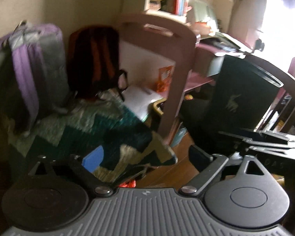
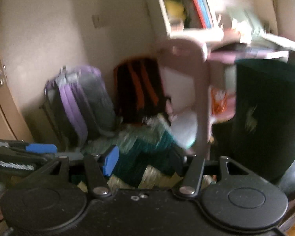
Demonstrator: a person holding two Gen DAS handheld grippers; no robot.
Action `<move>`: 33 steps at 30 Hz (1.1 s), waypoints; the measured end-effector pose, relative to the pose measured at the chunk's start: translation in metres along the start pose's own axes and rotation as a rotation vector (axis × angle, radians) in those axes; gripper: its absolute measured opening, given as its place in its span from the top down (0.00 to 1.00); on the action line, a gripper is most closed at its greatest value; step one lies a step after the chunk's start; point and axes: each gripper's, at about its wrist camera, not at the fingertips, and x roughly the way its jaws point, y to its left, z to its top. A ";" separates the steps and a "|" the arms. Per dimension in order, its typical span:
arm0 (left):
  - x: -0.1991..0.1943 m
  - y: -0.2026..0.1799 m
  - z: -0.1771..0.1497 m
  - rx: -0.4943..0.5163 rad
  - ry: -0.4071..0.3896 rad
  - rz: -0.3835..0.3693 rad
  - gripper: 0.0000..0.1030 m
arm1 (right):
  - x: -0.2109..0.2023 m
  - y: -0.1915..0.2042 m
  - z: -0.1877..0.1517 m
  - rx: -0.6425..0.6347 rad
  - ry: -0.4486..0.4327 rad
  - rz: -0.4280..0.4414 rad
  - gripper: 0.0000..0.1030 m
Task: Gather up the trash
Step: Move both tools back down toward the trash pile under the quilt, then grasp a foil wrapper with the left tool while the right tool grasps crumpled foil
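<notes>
**Supervisor:** Report finger state.

**Operator:** My left gripper (image 1: 145, 157) has its fingers spread wide, nothing between them. My right gripper (image 2: 147, 159) also shows its blue-padded finger (image 2: 110, 160) and its dark one apart, with nothing pinched.

**Supervisor:** Trash location?

**Operator:** An orange printed wrapper (image 1: 164, 77) stands on the pink shelf (image 1: 196, 81) of the brown wooden rack (image 1: 179, 63), beyond the green patchwork blanket (image 1: 100, 129). A purple-grey backpack (image 1: 29, 68) leans on the wall. Both views are blurred.
</notes>
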 end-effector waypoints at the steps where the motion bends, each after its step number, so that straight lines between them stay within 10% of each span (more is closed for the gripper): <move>1: 0.007 0.008 -0.006 -0.008 0.006 0.004 0.03 | 0.011 0.002 -0.007 0.002 0.023 -0.003 0.45; 25: 0.280 0.124 -0.191 -0.092 0.506 0.150 0.03 | 0.282 -0.018 -0.232 -0.104 0.707 -0.161 0.45; 33: 0.348 0.156 -0.247 -0.034 0.637 0.132 0.03 | 0.337 0.012 -0.309 -0.451 0.902 0.063 0.45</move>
